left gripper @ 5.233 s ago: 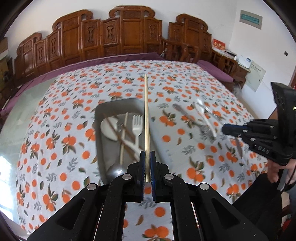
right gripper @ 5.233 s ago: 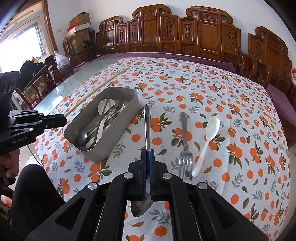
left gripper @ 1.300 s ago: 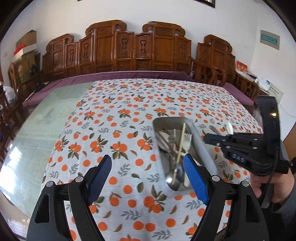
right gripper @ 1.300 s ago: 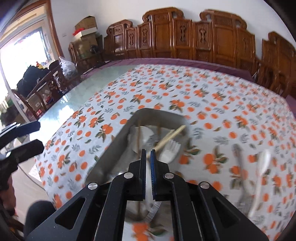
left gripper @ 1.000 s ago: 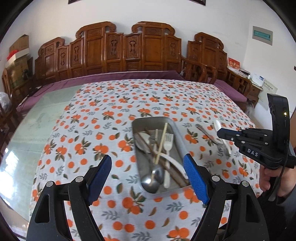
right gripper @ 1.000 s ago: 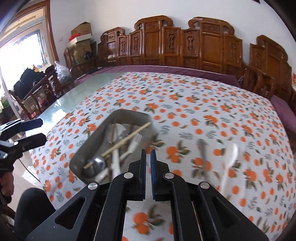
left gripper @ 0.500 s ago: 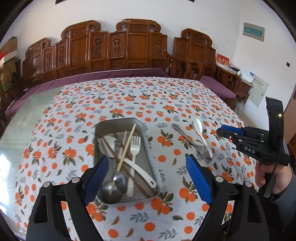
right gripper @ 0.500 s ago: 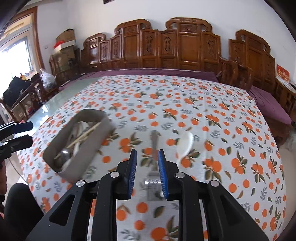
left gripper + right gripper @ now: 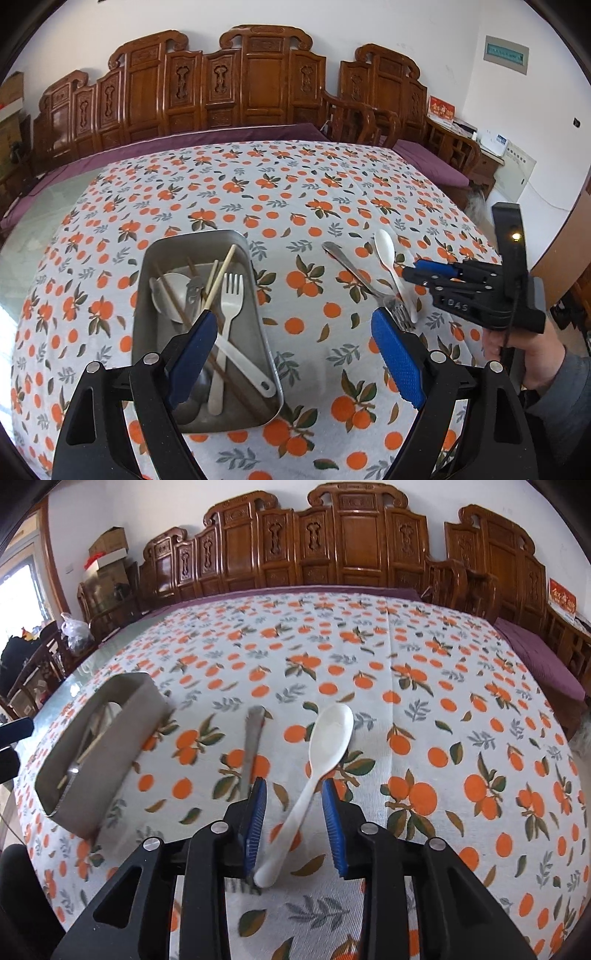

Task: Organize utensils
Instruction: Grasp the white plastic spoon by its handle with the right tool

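A metal tray (image 9: 255, 280) on the orange-print tablecloth holds a white fork (image 9: 229, 306), chopsticks (image 9: 221, 275), spoons and other utensils; it also shows in the right wrist view (image 9: 122, 723). A white spoon (image 9: 325, 746) and a metal fork (image 9: 253, 746) lie on the cloth right of the tray; they also show in the left wrist view, the spoon (image 9: 388, 254) and the fork (image 9: 354, 273). My right gripper (image 9: 293, 823) is open, its fingers straddling the white spoon's handle. My left gripper (image 9: 291, 354) is wide open and empty above the tray's near right corner.
The table (image 9: 424, 672) is large, with the cloth reaching its right and near edges and bare glass (image 9: 26, 225) at the left. Carved wooden chairs (image 9: 258, 85) line the far side. Boxes and bags (image 9: 74, 627) stand at the far left.
Both grippers let go of their utensils into the tray and opened. My right gripper swung right from the tray to the white spoon and opened wider around its handle.
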Available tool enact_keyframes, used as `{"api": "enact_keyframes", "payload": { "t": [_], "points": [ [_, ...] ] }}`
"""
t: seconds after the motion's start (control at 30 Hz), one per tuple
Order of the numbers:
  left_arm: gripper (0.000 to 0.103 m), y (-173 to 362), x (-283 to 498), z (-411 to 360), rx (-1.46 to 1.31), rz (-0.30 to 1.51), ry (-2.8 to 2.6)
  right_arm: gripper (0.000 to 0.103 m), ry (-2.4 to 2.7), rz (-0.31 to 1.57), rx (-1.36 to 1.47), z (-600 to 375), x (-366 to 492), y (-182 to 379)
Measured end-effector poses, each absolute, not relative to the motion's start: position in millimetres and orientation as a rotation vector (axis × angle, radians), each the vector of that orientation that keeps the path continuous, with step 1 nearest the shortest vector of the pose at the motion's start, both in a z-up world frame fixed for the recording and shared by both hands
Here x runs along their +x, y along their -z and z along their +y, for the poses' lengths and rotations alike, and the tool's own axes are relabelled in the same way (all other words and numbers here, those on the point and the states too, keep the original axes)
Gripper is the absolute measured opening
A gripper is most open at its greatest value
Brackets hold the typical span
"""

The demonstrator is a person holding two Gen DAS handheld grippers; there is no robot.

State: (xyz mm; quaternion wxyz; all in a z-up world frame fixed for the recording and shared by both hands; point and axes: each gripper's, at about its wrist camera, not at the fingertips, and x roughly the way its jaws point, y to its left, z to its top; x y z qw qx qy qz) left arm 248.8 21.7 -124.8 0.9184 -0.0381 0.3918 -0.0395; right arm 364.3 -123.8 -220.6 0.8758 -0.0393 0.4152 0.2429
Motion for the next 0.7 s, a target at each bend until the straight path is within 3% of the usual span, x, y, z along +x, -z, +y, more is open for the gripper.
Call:
{"api": "enact_keyframes", "payload": {
  "t": [0.33, 0.43, 0.53, 0.7],
  "points": [
    [0.082, 132, 259, 9, -0.075, 0.818, 0.088, 0.034, -0.485, 0.934, -0.092, -116, 388, 247],
    [0.082, 133, 262, 5, -0.070, 0.822, 0.084, 0.028, -0.480, 0.934, -0.133, -113, 386, 246],
    [0.082, 132, 264, 0, -0.069, 0.823, 0.084, 0.011, -0.462, 0.939, -0.165, -117, 384, 246],
    [0.082, 134, 266, -13, -0.058, 0.826, 0.086, 0.009, -0.470, 0.958, -0.146, -133, 383, 246]
  ]
}}
